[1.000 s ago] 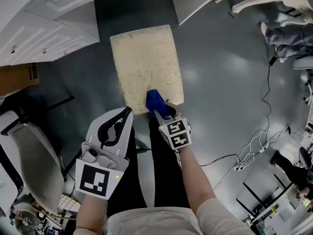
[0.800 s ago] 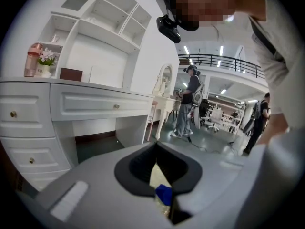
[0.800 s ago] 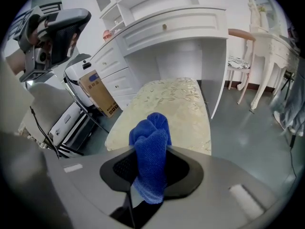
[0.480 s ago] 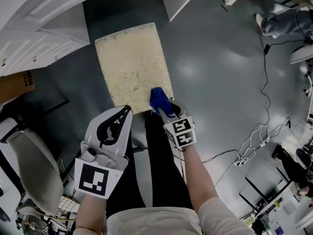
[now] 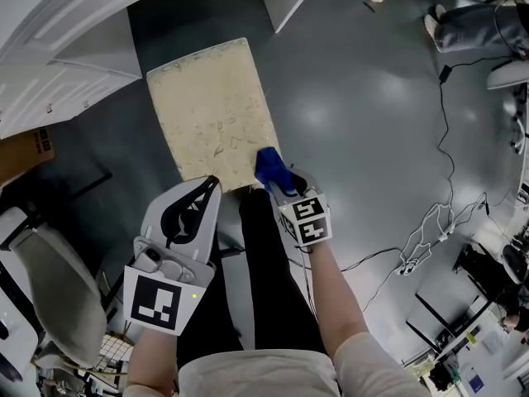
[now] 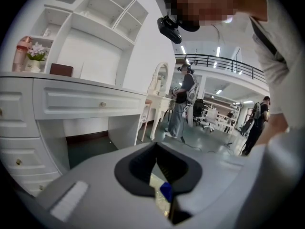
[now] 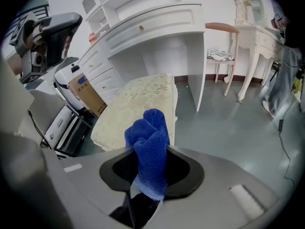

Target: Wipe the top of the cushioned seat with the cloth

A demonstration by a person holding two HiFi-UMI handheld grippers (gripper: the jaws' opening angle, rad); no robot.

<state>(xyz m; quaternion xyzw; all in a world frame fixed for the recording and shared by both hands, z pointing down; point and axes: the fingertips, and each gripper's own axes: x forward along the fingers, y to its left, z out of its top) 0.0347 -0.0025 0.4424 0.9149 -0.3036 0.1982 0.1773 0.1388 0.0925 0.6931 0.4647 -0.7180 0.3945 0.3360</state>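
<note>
The cushioned seat (image 5: 213, 114) is a cream rectangle with a pale pattern, lying on the dark floor ahead of me. My right gripper (image 5: 278, 180) is shut on a bunched blue cloth (image 5: 269, 166) at the seat's near right corner. Its jaws have just been opening a little, with the cloth still pinched between them. In the right gripper view the cloth (image 7: 148, 142) stands up out of the gripper (image 7: 147, 178), in front of the seat (image 7: 138, 104). My left gripper (image 5: 207, 187) hovers shut and holding nothing at the seat's near edge. A strip of seat (image 6: 158, 185) shows through its slit.
A white vanity desk with drawers (image 5: 58, 48) borders the seat's left and far sides. A cardboard box (image 5: 25, 151) and a grey chair (image 5: 50, 279) stand at the left. Cables (image 5: 430, 230) trail over the floor at the right. A person (image 5: 471, 15) stands at the far right.
Both grippers have shifted to the right along the seat's near edge. The blue cloth now sits at the near right corner instead of further in on the cushion.
</note>
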